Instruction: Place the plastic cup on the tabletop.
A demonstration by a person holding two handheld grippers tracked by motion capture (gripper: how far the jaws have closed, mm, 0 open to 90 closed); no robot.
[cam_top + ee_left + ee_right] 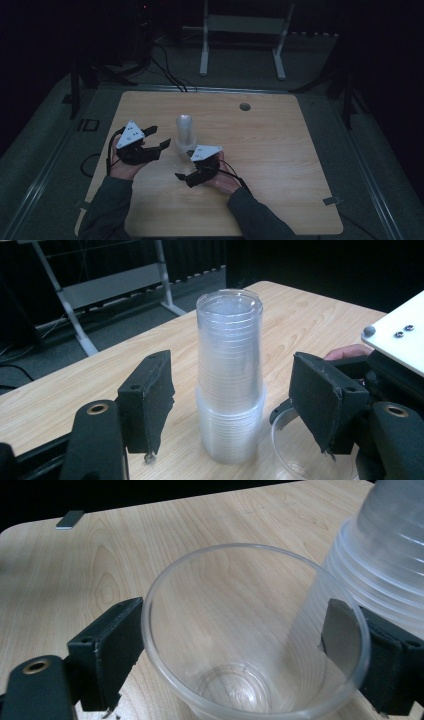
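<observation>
Right gripper (235,650) is straddling a single clear cup (250,630), apparently unclenched; the inverted cup stack (230,375) is standing between the left gripper's (235,405) parted jaws near the tabletop's (280,150) middle.

My two arms wear dark grey-green long sleeves (107,207). Each hand holds a black two-jaw gripper (159,138) with a white three-cornered plate (131,133) on top, small screws (403,330), brass rings (97,408) and a thin black cable (111,150).
</observation>
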